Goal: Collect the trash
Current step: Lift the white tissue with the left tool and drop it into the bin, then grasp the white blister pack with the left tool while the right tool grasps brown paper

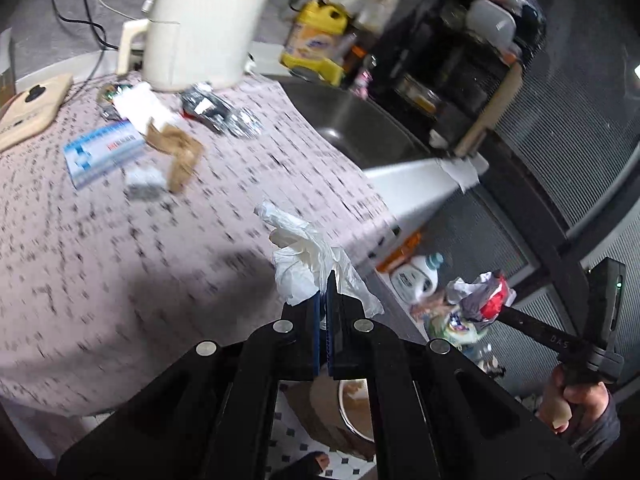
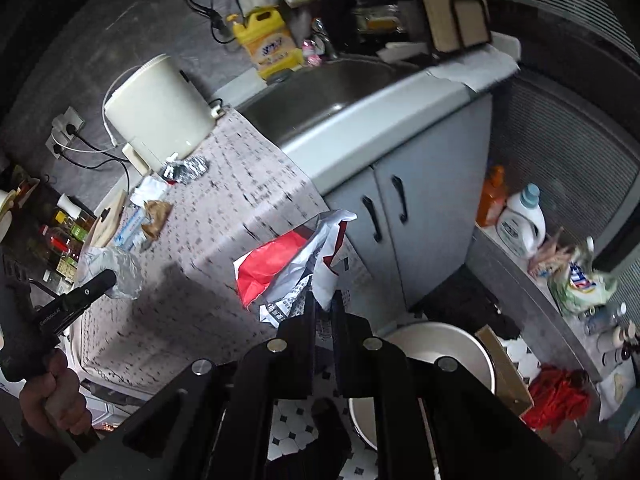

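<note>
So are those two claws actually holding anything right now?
Yes. The left gripper pinches a crumpled white glove by its lower edge; the right gripper pinches a red-and-white wrapper at its bottom corner.

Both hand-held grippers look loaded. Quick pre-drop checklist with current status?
1. Left hand-held gripper shut on the white glove: ok, pinched at the tips.
2. Right hand-held gripper shut on the red and white wrapper: ok, though only an edge is pinched.
3. Both loads lifted clear of the tablecloth: ok.
4. Drop target: a round pot sits on the floor below; whether it is the bin: cannot tell.
5. Trash left on the table, brown paper, foil wrapper, blue and white packet: not ok, uncollected.
6. Picture sharpness: not ok, blurred.
</note>
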`<control>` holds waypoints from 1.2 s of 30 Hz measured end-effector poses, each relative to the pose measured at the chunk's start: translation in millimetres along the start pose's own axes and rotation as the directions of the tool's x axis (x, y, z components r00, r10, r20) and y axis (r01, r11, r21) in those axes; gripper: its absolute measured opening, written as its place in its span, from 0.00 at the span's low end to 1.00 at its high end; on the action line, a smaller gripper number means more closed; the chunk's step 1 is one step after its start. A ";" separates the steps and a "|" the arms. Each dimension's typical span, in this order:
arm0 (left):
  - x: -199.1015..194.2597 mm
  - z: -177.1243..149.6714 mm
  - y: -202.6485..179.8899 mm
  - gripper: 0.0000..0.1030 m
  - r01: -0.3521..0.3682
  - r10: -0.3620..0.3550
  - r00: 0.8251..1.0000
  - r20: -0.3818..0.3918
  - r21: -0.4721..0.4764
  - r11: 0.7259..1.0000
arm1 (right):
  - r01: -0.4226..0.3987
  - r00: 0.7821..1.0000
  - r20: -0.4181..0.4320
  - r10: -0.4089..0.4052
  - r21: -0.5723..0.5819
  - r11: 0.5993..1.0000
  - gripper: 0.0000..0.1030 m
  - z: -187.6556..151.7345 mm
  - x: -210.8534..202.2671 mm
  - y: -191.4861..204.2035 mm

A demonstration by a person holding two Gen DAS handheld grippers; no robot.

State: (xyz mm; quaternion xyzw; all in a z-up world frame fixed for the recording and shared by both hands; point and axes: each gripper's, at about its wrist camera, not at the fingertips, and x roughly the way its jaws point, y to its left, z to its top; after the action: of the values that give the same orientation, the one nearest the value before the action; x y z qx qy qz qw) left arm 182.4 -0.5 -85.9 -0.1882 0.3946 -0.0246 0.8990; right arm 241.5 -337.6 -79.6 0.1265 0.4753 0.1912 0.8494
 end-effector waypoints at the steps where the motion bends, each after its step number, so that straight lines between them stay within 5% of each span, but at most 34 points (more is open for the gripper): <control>1: 2.2 -5.6 -6.7 0.03 0.002 -0.002 1.000 -0.007 0.002 1.000 | 0.005 1.000 -0.013 -0.005 0.006 1.000 0.10 -6.5 -0.4 -8.2; 7: 17.8 -39.2 -36.9 0.03 0.016 -0.016 0.998 -0.054 0.002 1.000 | 0.027 0.996 -0.090 -0.024 0.026 0.999 0.14 -38.9 2.7 -47.6; 9: 23.2 -50.1 -44.9 0.03 0.022 -0.022 0.998 -0.067 -0.001 1.000 | 0.030 0.993 -0.116 -0.027 0.030 0.999 0.27 -46.5 4.9 -58.9; 10: 26.9 -56.4 -49.6 0.03 0.026 -0.026 0.997 -0.075 -0.003 1.000 | 0.035 0.992 -0.126 -0.030 0.039 0.999 0.47 -50.7 4.9 -65.6; 11: 30.3 -62.0 -54.1 0.03 0.030 -0.030 0.996 -0.083 -0.005 1.000 | 0.039 0.991 -0.128 -0.032 0.052 0.998 0.52 -53.4 3.7 -71.9; 21: 75.6 -103.3 -110.9 0.03 0.109 -0.101 0.976 -0.194 0.027 0.994 | 0.098 0.990 -0.107 -0.088 0.095 0.991 0.57 -73.3 -32.2 -128.0; 31: 120.2 -123.0 -164.5 0.04 0.201 -0.150 0.928 -0.341 0.119 0.972 | 0.153 0.988 -0.051 -0.146 0.192 0.970 0.58 -86.7 -70.5 -171.0; 33: 128.2 -126.6 -168.5 0.14 0.217 -0.157 0.910 -0.385 0.120 0.969 | 0.159 0.987 -0.045 -0.153 0.208 0.965 0.59 -89.0 -74.5 -175.0; 35: 130.9 -127.0 -168.4 0.50 0.223 -0.163 0.904 -0.395 0.110 0.969 | 0.165 0.986 -0.040 -0.160 0.220 0.961 0.59 -90.5 -77.7 -177.2; 36: 129.8 -126.1 -167.0 0.56 0.229 -0.173 0.904 -0.390 0.102 0.968 | 0.166 0.986 -0.038 -0.162 0.224 0.960 0.59 -90.9 -78.7 -177.5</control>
State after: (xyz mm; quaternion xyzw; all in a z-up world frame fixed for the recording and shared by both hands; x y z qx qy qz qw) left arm 198.4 -220.8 -194.9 -0.1536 0.5360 -0.1819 0.8100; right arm 162.6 -528.4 -137.1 0.1809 0.5111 0.0660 0.8377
